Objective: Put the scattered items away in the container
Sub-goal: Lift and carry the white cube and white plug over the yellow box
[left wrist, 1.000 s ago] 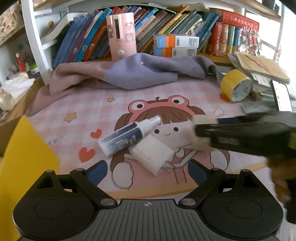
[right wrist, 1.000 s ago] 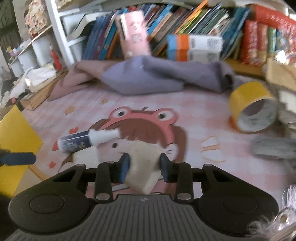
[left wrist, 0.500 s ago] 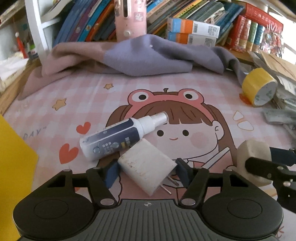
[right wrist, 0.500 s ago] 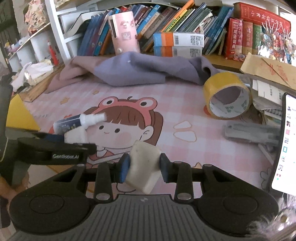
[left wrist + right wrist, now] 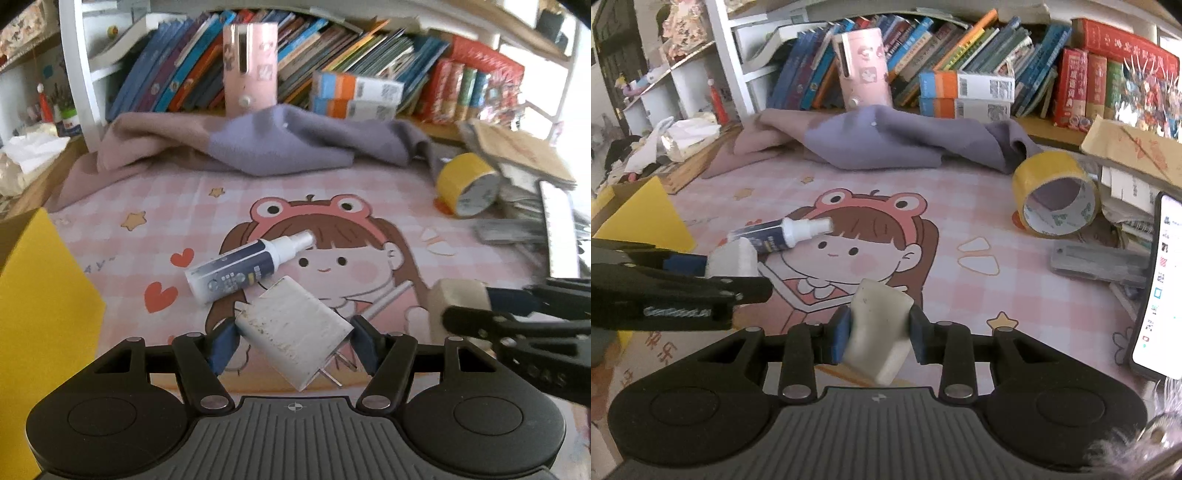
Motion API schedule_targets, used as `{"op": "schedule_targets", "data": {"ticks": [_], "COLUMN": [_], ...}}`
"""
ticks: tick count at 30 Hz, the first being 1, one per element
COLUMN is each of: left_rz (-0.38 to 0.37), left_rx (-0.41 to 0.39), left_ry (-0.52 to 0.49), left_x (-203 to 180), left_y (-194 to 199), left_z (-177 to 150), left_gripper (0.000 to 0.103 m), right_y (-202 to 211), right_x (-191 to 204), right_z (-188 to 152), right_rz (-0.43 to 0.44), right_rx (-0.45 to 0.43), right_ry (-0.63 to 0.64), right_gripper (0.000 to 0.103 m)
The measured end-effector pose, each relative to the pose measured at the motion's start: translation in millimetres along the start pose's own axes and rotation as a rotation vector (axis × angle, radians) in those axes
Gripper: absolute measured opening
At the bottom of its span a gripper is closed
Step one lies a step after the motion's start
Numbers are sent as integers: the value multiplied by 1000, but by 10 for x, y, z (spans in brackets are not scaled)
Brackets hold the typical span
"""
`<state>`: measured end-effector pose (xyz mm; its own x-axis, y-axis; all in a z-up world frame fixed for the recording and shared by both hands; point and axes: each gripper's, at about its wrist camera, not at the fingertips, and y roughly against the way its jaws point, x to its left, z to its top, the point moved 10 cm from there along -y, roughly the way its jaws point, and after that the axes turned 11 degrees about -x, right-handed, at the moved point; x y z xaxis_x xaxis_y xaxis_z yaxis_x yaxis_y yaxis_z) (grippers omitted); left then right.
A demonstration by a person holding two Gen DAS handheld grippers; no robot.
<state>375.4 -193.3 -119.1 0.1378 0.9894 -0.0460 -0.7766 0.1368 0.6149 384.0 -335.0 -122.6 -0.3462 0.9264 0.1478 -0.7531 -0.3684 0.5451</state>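
My left gripper (image 5: 293,341) is shut on a white plug charger (image 5: 295,328), its prongs pointing down right, lifted just above the pink cartoon mat (image 5: 166,206). My right gripper (image 5: 879,328) is shut on a whitish eraser block (image 5: 877,328), held above the mat; it also shows at the right of the left wrist view (image 5: 458,299). A white and dark blue spray bottle (image 5: 247,267) lies on the mat just beyond the charger. The yellow container (image 5: 40,314) stands at the left edge, also in the right wrist view (image 5: 642,218).
A yellow tape roll (image 5: 1056,194) lies at the right, near papers, a grey flat object (image 5: 1097,262) and a lit phone (image 5: 1156,288). A purple-pink cloth (image 5: 258,144) is heaped at the back under a bookshelf with a pink case (image 5: 251,70).
My left gripper has moved onto the charger, closed on it and lifted it. My right gripper, holding the eraser, has drawn back to the right.
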Motion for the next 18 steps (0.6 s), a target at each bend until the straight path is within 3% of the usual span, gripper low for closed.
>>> {"op": "schedule_targets", "data": {"ticks": [9,18], "left_rz": [-82,-177], "left_rx": [-61,-68], "left_ry": [22,-32], "left_x": [92,96], "left_y": [660,1163], "left_z": [-2,-150], "left_gripper": [65,65], "right_y": [496,980], "right_x": [285,579], "right_z": [39,-86], "right_rz": [-6,-25], "right_rx": [-34,-26], "right_ry": [24,43], "right_gripper": [31,31]}}
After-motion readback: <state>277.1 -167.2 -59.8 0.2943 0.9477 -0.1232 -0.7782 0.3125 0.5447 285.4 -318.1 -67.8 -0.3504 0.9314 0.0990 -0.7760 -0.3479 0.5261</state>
